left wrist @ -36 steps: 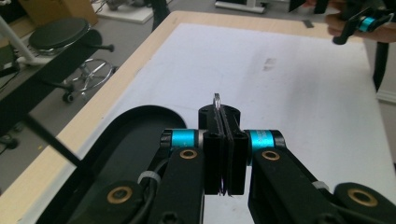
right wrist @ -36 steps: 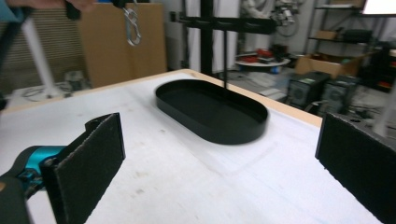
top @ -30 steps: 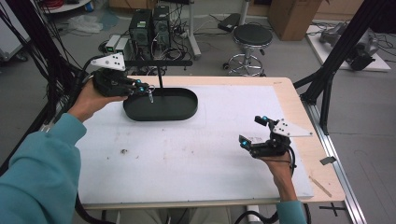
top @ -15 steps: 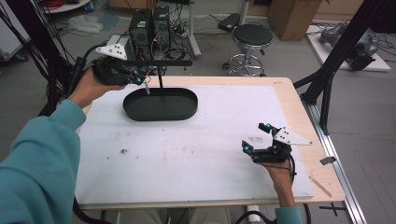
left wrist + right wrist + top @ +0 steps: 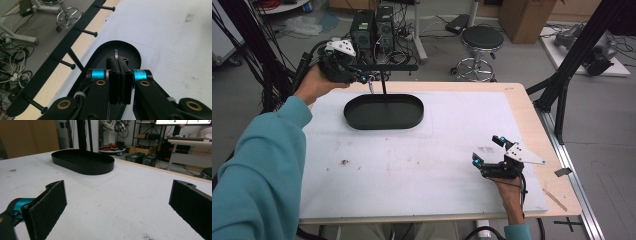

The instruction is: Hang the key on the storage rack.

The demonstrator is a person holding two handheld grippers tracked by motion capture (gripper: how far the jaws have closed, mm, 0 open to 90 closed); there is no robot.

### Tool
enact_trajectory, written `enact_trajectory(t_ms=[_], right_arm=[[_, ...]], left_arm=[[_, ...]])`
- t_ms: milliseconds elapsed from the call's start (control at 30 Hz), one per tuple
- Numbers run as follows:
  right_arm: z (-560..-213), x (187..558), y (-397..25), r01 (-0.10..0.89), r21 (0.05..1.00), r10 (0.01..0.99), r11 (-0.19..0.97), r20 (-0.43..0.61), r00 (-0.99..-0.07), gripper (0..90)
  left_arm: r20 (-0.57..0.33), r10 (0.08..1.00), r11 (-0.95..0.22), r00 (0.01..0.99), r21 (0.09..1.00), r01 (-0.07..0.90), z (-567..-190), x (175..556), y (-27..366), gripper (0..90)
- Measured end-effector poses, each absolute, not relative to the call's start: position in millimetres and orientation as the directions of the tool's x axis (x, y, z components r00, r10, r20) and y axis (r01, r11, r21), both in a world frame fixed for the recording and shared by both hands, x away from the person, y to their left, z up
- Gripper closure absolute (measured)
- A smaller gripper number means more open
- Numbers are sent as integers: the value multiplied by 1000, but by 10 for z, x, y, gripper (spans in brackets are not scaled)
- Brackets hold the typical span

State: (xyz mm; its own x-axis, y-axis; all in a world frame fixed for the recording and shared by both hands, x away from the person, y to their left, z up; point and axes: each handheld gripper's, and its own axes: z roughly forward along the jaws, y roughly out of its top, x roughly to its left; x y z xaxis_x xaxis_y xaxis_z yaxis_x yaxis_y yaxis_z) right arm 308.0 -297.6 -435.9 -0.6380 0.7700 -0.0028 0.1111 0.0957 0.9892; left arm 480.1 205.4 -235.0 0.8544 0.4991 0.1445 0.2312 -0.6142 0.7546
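My left gripper [image 5: 365, 78] is raised at the table's far left, beside the black crossbar [image 5: 388, 66] of a stand that rises from a black oval tray [image 5: 383, 111]. It is shut on a small silver ring [image 5: 116, 53], which pokes up past the closed jaws above the tray [image 5: 130, 50]. A thin shiny piece [image 5: 371, 88] hangs below the jaws. The crossbar [image 5: 53, 56] carries several pegs. My right gripper [image 5: 486, 150] rests low near the front right of the white mat, open and holding nothing. Its view [image 5: 117, 205] looks across the mat at the tray [image 5: 83, 162].
The white mat [image 5: 422, 160] covers a wooden table [image 5: 532, 115]. A round stool [image 5: 482, 37], computer cases [image 5: 372, 25] and cables sit on the floor beyond the far edge. A black frame leg [image 5: 562, 85] stands at the right.
My left gripper has lifted off the tray's left end and moved up and away toward the crossbar. The right gripper has drifted slightly toward the front edge.
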Motion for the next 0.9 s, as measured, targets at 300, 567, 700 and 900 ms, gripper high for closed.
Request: enact_trajectory(t_ms=[300,567,700,900], right_arm=[[-4444,3049,-2991,71,994,786,82,-21,-617,6],[-4506,3026,-3009,46,996,797,73,-31,-603,6],[-4541,3015,-3009,52,996,799,73,-27,-600,6],[-4548,3002,-3016,31,998,805,60,-30,-592,6]], left_arm=[[140,544,-619,827,732,283,-2414,4963,2061,881],[135,564,-616,814,725,307,-2469,5034,2066,881],[136,572,-615,809,724,313,-2486,5062,2064,881],[137,588,-609,797,724,324,-2515,5098,2062,881]])
